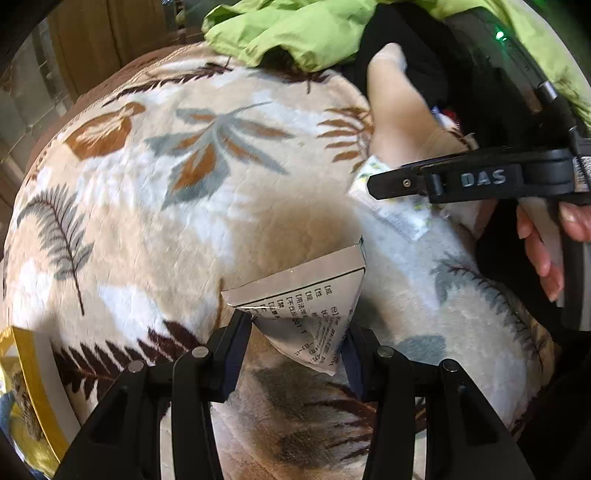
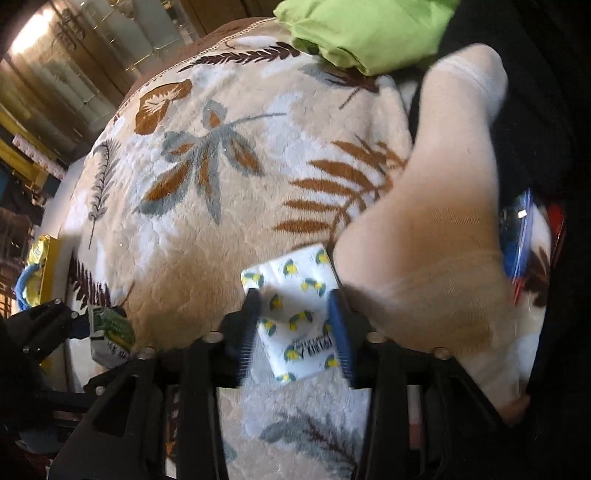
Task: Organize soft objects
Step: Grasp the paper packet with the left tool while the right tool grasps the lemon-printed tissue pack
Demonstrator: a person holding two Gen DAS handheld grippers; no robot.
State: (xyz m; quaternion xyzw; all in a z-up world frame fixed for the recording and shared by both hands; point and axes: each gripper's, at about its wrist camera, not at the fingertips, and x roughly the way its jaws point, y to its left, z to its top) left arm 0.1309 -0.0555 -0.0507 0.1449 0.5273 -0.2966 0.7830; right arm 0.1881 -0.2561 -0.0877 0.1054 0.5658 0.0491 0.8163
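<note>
While the tissue pack (image 2: 299, 314) sits between the fingers of our right gripper (image 2: 295, 325), we judge that the jaws pinch it from both sides; it is a small white packet with yellow and blue-green birds, held just over the leaf-patterned plush blanket (image 2: 207, 206). It touches the beige sock (image 2: 424, 258), which lies toward the right edge of the blanket. Our left gripper (image 1: 295, 332) has its jaws closed on a small carton (image 1: 310, 306), grey-white and crushed at one corner, low over the middle of the blanket. A green garment (image 1: 288, 29) lies at the far edge, and a yellow package (image 2: 38, 258) is past the left edge.

What could go wrong: the tissue pack is soft and slippery, so it may bend and slide out of the pads if we turn the wrist quickly. The sock presses against it, and we think it could be dragged along when we lift. The carton is already deformed, so more force may crush it further, or it may pivot out of the grip. The two grippers are near each other and could collide.

On the right gripper's side we read "DAS" (image 1: 483, 178). The carton has small Chinese print in brackets, too fine to read with confidence. The dark label on the tissue pack is blurred.
</note>
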